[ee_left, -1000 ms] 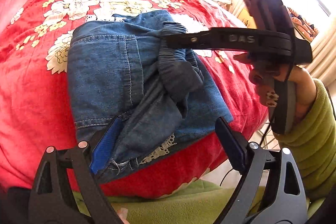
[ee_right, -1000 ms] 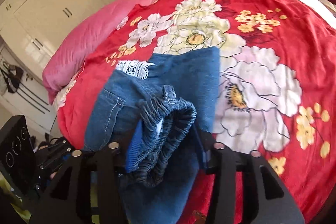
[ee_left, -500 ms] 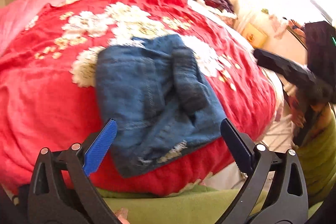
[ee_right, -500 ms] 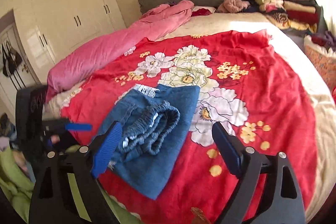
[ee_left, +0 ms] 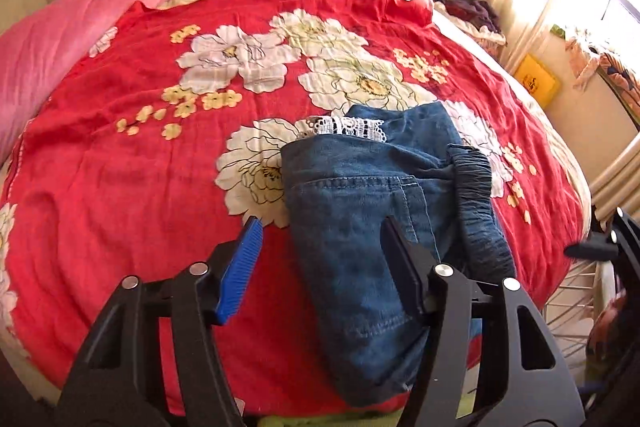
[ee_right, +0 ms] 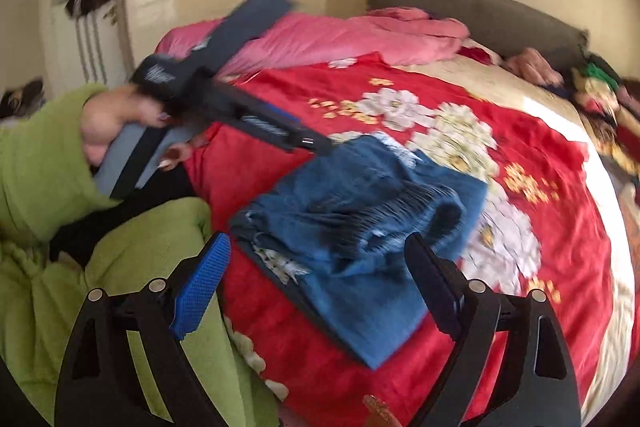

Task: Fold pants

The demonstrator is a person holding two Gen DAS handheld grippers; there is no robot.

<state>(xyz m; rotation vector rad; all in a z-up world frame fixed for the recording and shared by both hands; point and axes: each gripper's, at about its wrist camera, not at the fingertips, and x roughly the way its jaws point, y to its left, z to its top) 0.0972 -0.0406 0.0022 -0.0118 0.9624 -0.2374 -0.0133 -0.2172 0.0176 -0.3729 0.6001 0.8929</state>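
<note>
Both grippers released since earlier, left gripper [ee_left: 320,259] narrowing, right gripper [ee_right: 316,283] wide, pants [ee_left: 360,211] folded

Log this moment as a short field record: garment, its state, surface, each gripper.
garment: denim pants
state: folded into a compact bundle, lace trim showing, elastic waistband on top
surface: red floral bedspread, near the bed's front edge
left gripper: jaws just closing, nothing gripped, above the pants
right gripper: open, empty, clear of the pants
</note>
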